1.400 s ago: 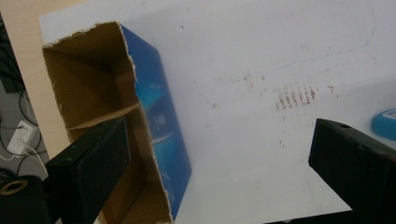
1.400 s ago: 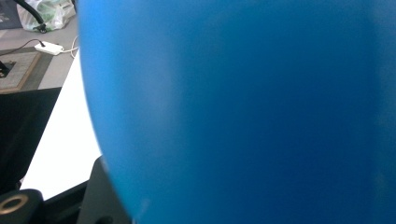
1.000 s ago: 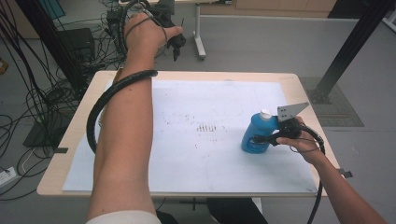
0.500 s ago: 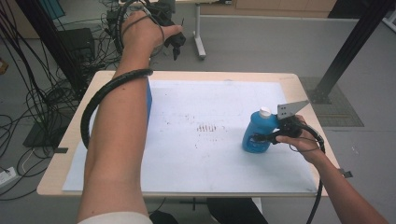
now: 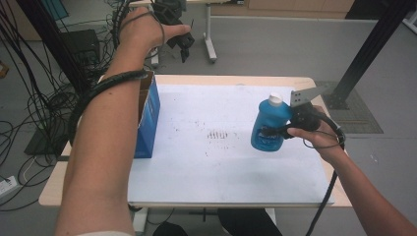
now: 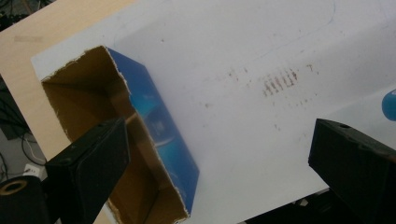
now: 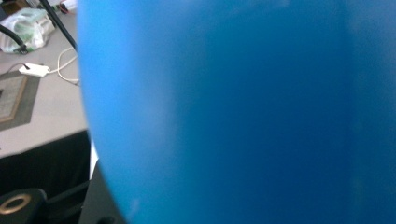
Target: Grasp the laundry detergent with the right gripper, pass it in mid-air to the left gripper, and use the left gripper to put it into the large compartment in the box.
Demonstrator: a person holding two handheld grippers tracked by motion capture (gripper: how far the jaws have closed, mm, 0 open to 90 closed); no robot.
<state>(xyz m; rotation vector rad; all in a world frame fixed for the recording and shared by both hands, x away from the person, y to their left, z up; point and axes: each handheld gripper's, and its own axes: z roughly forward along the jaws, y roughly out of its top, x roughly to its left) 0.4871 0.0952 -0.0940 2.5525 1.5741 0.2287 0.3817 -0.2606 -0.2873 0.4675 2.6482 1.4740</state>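
Gripping the smooth rounded blue plastic bottle, the right claw pinches it; left claw gapes wide.

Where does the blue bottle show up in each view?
High view: blue bottle right of centre, upright on the white sheet.
Left gripper view: a blue sliver at the right edge.
Right gripper view: blue surface, very close.
Shared landmark: the white sheet with the dark smudges.
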